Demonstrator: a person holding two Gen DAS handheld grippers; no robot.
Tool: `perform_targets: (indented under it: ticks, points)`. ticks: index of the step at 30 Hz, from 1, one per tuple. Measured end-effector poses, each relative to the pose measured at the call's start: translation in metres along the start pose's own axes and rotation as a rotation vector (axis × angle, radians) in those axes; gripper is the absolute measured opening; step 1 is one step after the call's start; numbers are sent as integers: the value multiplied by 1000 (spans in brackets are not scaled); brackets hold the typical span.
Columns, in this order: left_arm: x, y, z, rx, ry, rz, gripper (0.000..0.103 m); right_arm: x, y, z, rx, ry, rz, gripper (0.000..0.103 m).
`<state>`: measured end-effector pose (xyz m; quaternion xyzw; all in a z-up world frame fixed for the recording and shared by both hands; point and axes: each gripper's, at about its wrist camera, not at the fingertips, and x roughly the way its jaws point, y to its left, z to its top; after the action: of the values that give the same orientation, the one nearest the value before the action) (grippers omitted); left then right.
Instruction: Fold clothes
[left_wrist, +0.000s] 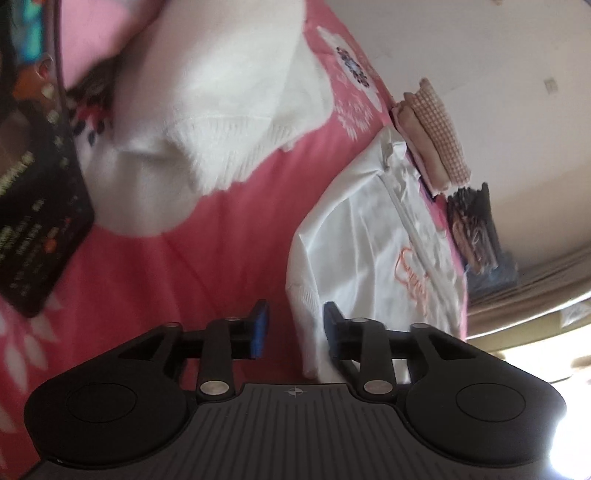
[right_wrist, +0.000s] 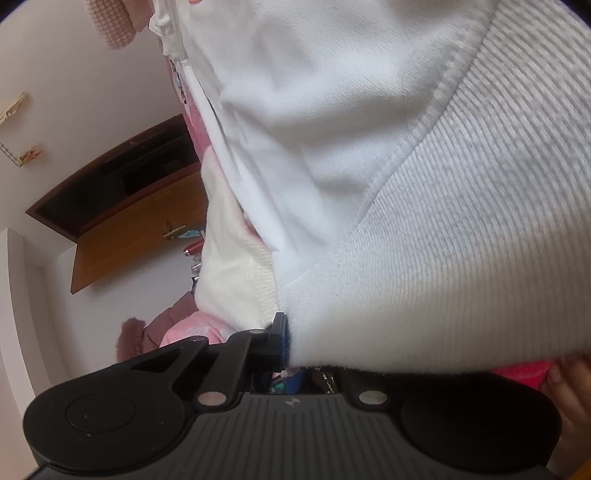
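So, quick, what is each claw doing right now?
Left gripper: open, holding nothing.
Right gripper: shut on the white garment, at its ribbed hem.

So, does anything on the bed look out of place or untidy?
Yes. A dark printed card or packet lies on the pink bedsheet among the clothes; it is no garment. The fluffy white sweater lies crumpled, not flat. The white zip jacket is wrinkled; the right gripper pinches its ribbed hem.
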<state>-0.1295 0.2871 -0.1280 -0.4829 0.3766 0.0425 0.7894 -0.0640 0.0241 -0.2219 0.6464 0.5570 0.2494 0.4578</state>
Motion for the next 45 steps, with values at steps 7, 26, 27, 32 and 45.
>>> perform_targets:
  ticks: [7,26,27,32,45]
  points:
    - [31,-3,5,16,94,-12,33,-13,-6,6,-20,12,3,6]
    - [45,-33,-13,305,125,116,22,-77,65,-17,-470,145,-260,10]
    - [46,-35,-14,324,125,124,22,-86,74,-21,-511,149,-281,10]
    - [50,-43,-21,399,118,169,22,-136,130,-30,-746,88,-383,23]
    - [57,-57,-27,476,118,259,23,-317,168,49,-661,-276,-710,61]
